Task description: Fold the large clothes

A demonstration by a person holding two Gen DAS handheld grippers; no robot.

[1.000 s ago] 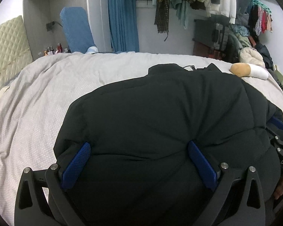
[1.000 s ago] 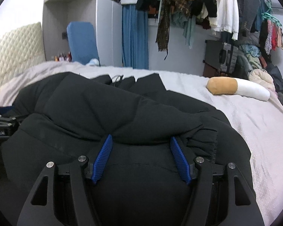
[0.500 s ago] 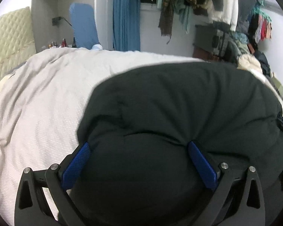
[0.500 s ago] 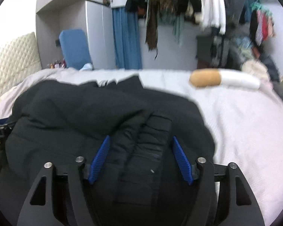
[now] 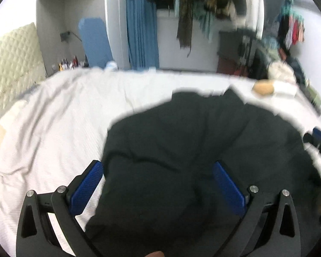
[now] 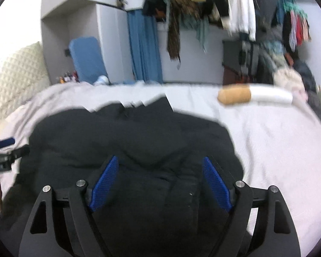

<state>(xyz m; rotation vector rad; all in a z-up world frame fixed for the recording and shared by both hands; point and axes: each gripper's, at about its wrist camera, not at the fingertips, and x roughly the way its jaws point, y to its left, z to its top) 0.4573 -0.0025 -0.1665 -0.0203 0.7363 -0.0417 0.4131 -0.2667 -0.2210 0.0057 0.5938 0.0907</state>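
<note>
Right claw (image 6: 160, 182) opening, left claw (image 5: 158, 186) spread, both over blurred black jacket (image 6: 128, 141), contact unclear.

left gripper (image 5: 158, 187): black frame of open triangular struts, matte
left pads (image 5: 86, 187): blue, long, flat, finely dotted texture
left screws (image 5: 253, 189): round, silver, two on each side
right gripper (image 6: 160, 184): same black strutted frame
right pads (image 6: 217, 187): blue, ribbed
right screws (image 6: 81, 183): silver, in pairs
marking: white lettering on the left gripper's body, unreadable
</note>
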